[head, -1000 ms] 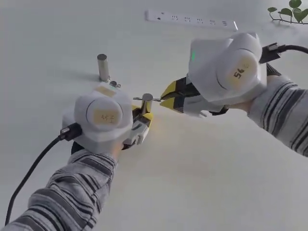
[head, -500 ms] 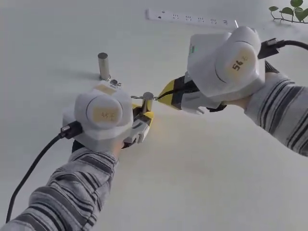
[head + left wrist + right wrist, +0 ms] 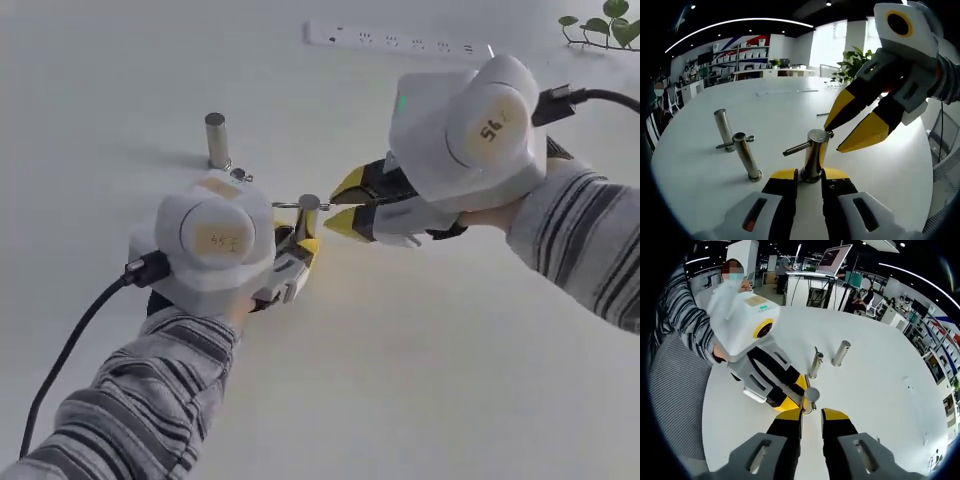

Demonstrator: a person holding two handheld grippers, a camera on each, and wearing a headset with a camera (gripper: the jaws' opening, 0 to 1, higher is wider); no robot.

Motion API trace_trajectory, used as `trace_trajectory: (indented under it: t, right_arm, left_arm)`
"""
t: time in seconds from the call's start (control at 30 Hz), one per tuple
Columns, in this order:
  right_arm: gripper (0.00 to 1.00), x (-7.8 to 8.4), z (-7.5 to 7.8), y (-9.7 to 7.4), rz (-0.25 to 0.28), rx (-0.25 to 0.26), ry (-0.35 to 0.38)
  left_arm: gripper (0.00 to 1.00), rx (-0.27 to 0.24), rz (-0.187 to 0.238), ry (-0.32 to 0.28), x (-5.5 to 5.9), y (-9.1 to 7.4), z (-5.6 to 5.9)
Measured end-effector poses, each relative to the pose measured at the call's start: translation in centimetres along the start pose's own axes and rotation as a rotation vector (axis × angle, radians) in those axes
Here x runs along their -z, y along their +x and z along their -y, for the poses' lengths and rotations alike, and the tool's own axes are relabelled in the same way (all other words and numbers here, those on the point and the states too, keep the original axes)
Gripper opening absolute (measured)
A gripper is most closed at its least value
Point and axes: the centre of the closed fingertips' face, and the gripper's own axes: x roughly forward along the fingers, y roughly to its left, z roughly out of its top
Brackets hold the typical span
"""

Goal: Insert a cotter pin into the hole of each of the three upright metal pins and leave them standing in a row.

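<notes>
In the left gripper view three smooth round steel pins stand on the white table [image 3: 892, 172]; in the head view the left gripper [image 3: 809, 176] covers most of the middle pin [image 3: 747, 157]. It clamps the nearest pin [image 3: 814, 152] at its foot, with a thin cotter pin [image 3: 796, 148] through the top. The right gripper [image 3: 833, 138], held level, has its jaws parted beside it.
</notes>
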Motion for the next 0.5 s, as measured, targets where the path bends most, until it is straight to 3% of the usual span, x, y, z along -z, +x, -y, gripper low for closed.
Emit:
trace_trajectory:
  t: [0.17, 0.33, 0.5]
  right_arm:
    - [0.15, -0.4, 0.1, 0.6, 0.028, -0.022, 0.084]
    - [0.17, -0.8, 0.1, 1.2, 0.054, -0.056, 0.161]
    - [0.15, -1.3, 0.0, 1.6, 0.073, -0.077, 0.186]
  left_arm:
    - [0.2, 0.015, -0.001, -0.004, -0.2, -0.6, -0.2]
    - [0.23, 0.014, -0.002, -0.047, -0.5, -1.3, -0.4]
    - [0.25, 0.005, -0.045, -0.075, 0.5, -2.3, -0.6]
